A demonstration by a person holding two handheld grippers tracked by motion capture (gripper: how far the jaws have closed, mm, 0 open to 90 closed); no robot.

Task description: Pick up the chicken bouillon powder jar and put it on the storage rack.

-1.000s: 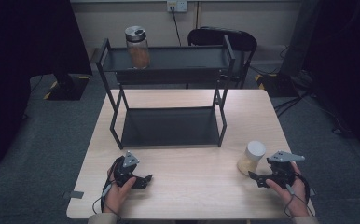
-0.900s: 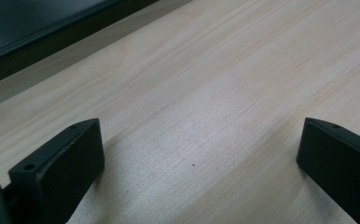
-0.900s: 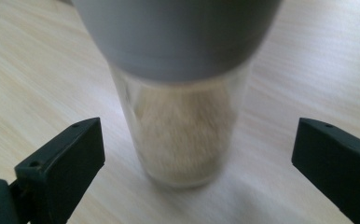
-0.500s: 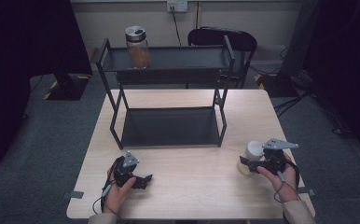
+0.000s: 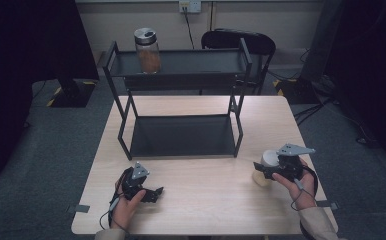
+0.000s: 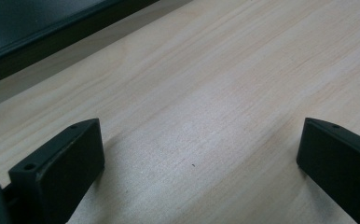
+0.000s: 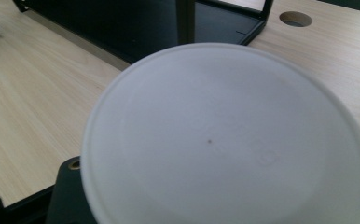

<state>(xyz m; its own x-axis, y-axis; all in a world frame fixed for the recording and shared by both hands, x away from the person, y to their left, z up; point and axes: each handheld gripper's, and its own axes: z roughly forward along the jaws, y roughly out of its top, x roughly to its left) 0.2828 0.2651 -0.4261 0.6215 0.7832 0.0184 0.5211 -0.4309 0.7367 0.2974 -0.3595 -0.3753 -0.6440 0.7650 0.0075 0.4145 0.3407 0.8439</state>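
Observation:
A jar with a white lid (image 5: pixel 268 157) and pale contents stands at the table's right side. My right gripper (image 5: pixel 262 170) reaches it from the right, and its jaws have just been closing with the jar between them; they now grip the jar's body. In the right gripper view the white lid (image 7: pixel 229 135) sits close up between the jaws. My left gripper (image 5: pixel 153 192) rests low over the table near the front left. It is open, its fingers (image 6: pixel 61 163) wide apart over bare wood. A second jar (image 5: pixel 148 50), silver-lidded with brown contents, stands on the rack's top shelf.
A black two-tier metal rack (image 5: pixel 181 75) occupies the back half of the wooden table (image 5: pixel 206 200); its lower shelf (image 5: pixel 181 135) is bare. A cable hole (image 7: pixel 295 18) lies in the tabletop beyond the rack's corner. A black chair (image 5: pixel 241 42) stands behind the table.
My right hand has moved left up to the white-lidded jar and its jaws have shut on it. The left hand has stayed still.

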